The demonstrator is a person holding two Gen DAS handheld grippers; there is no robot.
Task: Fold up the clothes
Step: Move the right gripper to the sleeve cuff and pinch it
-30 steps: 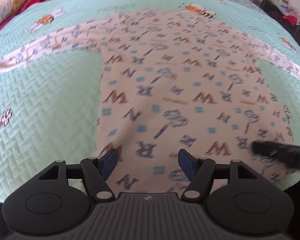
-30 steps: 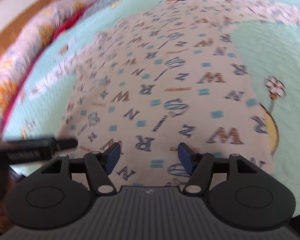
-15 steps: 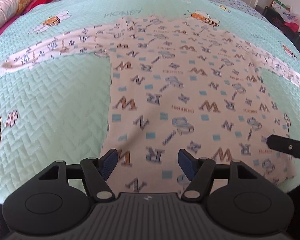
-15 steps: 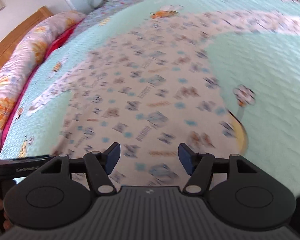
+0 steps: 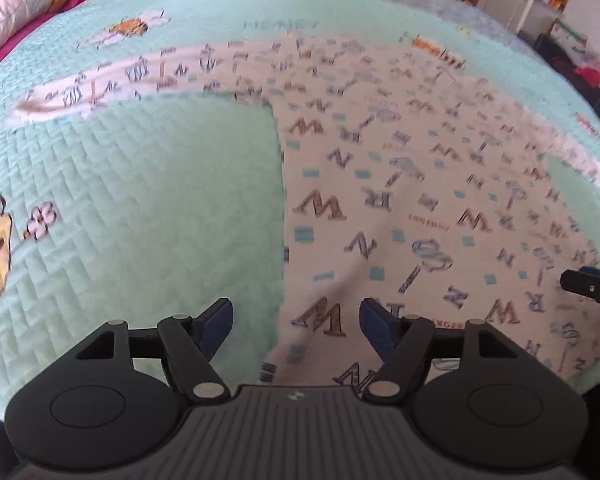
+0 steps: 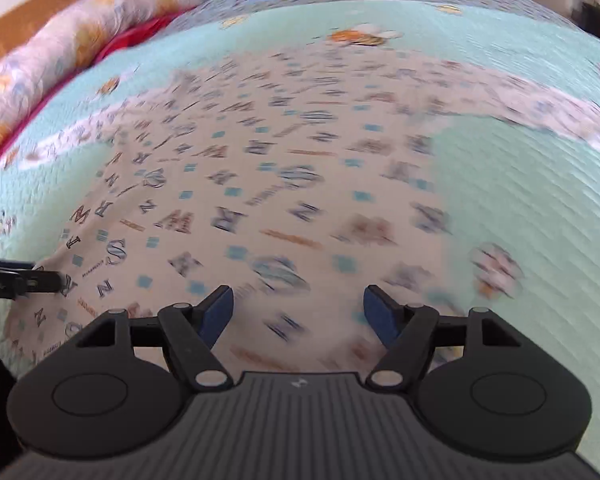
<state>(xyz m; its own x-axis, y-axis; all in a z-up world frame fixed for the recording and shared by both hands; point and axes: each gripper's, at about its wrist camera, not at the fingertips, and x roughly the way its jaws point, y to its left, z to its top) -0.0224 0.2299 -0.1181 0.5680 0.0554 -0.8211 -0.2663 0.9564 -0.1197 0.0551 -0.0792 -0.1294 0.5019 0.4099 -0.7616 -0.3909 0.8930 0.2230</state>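
**K:** Shirt (image 5: 400, 200) status? Start at the tongs.

**M:** Left tongs (image 5: 296, 326): jaws apart and opening, nothing pinched. They straddle the shirt's side edge near the hem, one blue pad (image 5: 216, 320) over bare quilt (image 5: 140, 208), the other over printed fabric. Right tongs (image 6: 298, 316): also apart, also opening, empty, over the hem zone closer to the other side edge. Each one's tip shows at the margin of the other's view, so they flank the lower body of the garment.

**K:** And the shirt itself?

**M:** Flat on the bed, letter print up, hem toward the tongs, both sleeves (image 5: 112, 84) spread out sideways at the far end. No fold in it yet, as far as I can judge. Both views are motion-blurred, the right one worse.

**K:** How to do this step well?

**M:** My read: the step is taking hold of the two hem corners. Get each pair right at a corner, lower pad under the edge, and catch both layers, not just the top one. Close both sides before lifting and lift evenly, or the body skews. Quilt is textured, so avoid pinching it along with the cloth.

**K:** Pose?

**M:** Both pitched steeply down toward the bed, roughly parallel, side by side. Left sits across the fabric edge; right looks fully over fabric, its corner off toward the right pad. No hand visible in either view. Can't tell whether the pads touch the cloth.
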